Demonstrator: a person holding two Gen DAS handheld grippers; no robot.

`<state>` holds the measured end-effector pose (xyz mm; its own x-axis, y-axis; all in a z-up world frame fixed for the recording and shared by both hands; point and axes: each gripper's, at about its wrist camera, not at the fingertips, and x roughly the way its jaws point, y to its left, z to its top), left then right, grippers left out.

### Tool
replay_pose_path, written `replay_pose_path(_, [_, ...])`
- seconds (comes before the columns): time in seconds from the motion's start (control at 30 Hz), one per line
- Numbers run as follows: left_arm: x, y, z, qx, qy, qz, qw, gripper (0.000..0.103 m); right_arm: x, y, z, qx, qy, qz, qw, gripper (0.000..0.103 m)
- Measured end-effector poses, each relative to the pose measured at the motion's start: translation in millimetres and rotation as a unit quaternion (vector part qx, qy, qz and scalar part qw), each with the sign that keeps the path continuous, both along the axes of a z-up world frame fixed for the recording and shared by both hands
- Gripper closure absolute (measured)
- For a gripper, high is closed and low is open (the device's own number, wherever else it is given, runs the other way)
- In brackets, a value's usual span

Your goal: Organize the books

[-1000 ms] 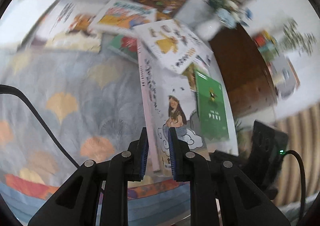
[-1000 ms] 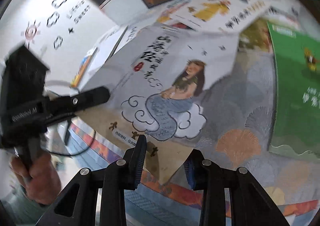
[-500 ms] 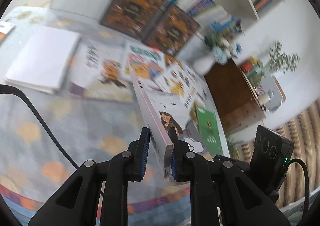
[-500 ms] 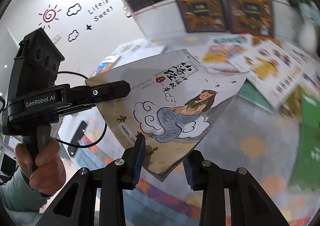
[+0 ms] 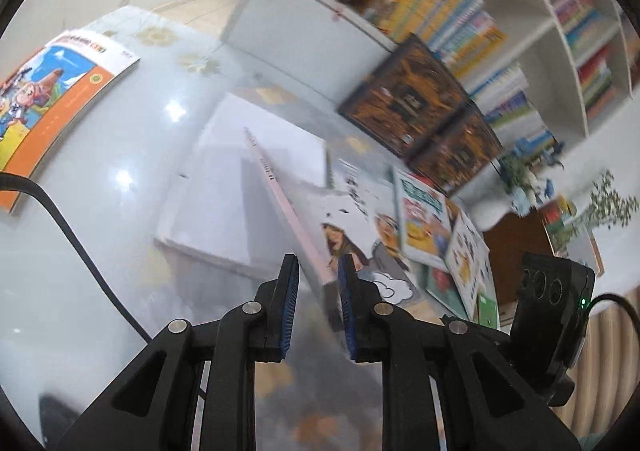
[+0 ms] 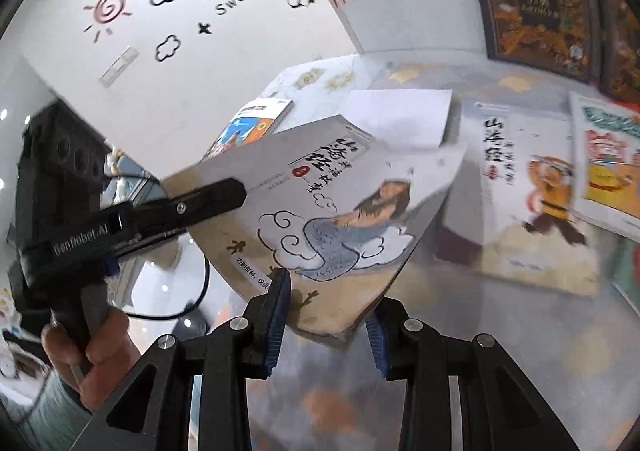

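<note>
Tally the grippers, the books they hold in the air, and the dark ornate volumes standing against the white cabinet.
Grippers: 2, the left gripper and the right gripper
Held book: 1, the mermaid book, shared by both
Dark ornate volumes: 2
Total: 5

Patterned tablecloth (image 6: 520, 323) bears scattered picture books (image 6: 532, 187) and a white pad (image 5: 248, 187) (closed)
</note>
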<state>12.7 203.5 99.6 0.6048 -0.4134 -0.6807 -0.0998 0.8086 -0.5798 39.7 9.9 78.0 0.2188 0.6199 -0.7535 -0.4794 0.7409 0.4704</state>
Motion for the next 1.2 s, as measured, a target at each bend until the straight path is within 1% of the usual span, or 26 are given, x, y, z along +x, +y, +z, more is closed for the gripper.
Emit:
replay_pose_path(0.17, [32.8, 22.8, -27.8, -0.015, 0.024, 0.000, 0.9996, 0.088, 35.0, 18.1, -17.1, -0.012, 0.030, -0.022, 0.999, 0.068])
replay_pose_path(0.33, [51.3, 32.9, -49.4, -0.012, 0.046, -0.001, 0.9989, 0.088, 62.3, 32.2, -36.7, -0.034, 0.055, -0.043, 0.997, 0.068])
replay_pose_path(0.47, [59.0, 43.0, -64.2, -0.015, 0.064, 0.001, 0.9979, 0.088, 74.0, 38.3, -49.5, -0.040, 0.073, -0.052, 0.995, 0.068])
replay_pose_path(0.63, [59.8, 50.0, -75.3, -0.003, 0.080, 0.007, 0.9968, 0.088, 77.0, 49.4, -55.1, -0.061, 0.071, -0.052, 0.994, 0.068])
replay_pose_path(0.77, [52.8, 52.5, -79.3, -0.002, 0.088, 0.015, 0.9960, 0.088, 78.4, 51.3, -55.6, -0.070, 0.065, -0.052, 0.994, 0.068])
replay_pose_path(0.93, [36.7, 58.9, -80.1, 0.014, 0.096, 0.036, 0.9946, 0.088, 77.6, 49.4, -56.5, -0.073, 0.073, -0.046, 0.994, 0.067])
replay_pose_path(1.0, [26.5, 61.9, -74.8, 0.033, 0.095, 0.045, 0.9939, 0.087, 73.1, 43.4, -57.7, -0.066, 0.085, -0.047, 0.993, 0.067])
replay_pose_path(1.03, [22.3, 62.1, -71.2, 0.040, 0.093, 0.045, 0.9938, 0.084, 69.4, 39.4, -57.2, -0.060, 0.090, -0.050, 0.993, 0.067])
replay_pose_path(1.13, [13.1, 54.4, -56.5, 0.055, 0.077, 0.029, 0.9951, 0.084, 54.0, 21.4, -56.7, -0.034, 0.109, -0.058, 0.992, 0.066])
replay_pose_path(1.17, [12.0, 49.8, -52.3, 0.057, 0.072, 0.020, 0.9956, 0.081, 47.5, 13.9, -56.6, -0.027, 0.113, -0.062, 0.991, 0.066])
replay_pose_path(1.2, [10.2, 42.1, -45.8, 0.059, 0.063, 0.008, 0.9962, 0.073, 41.6, 7.1, -56.1, -0.024, 0.116, -0.065, 0.991, 0.064])
